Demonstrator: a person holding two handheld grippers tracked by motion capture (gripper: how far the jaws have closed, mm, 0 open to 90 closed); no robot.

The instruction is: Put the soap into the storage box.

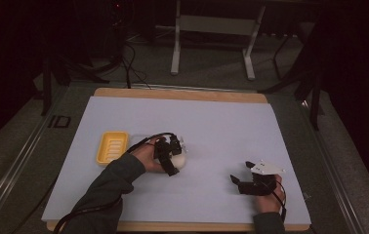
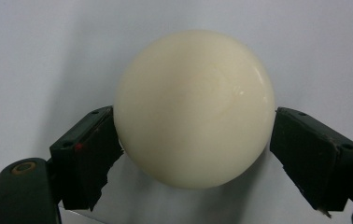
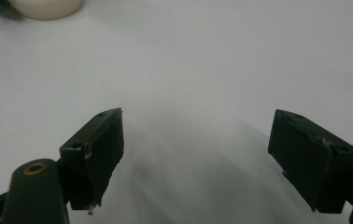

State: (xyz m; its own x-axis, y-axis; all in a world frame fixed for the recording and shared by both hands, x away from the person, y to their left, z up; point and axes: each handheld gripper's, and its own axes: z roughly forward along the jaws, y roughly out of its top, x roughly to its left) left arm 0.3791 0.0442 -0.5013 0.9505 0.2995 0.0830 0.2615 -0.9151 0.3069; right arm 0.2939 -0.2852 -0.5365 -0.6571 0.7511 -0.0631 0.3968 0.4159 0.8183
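Observation:
A cream-white ball (image 2: pixel 194 107) rests on the white sheet between the jaws of my left gripper (image 2: pixel 195 156). The jaws stand spread wide on either side of it, the pads right at its flanks. In the high view the ball (image 1: pixel 180 160) lies left of the table's middle, partly covered by the left gripper (image 1: pixel 174 154) and the hand behind it. My right gripper (image 1: pixel 241 171) rests low at the front right, open, with nothing between its jaws (image 3: pixel 195 154). The ball's edge (image 3: pixel 48 7) shows far off at the top left of the right gripper view.
A yellow ribbed dish (image 1: pixel 112 146) lies just left of the left hand. The white sheet (image 1: pixel 212 122) covers a wooden board (image 1: pixel 182 93). Table legs and cables stand on the dark floor beyond the far edge.

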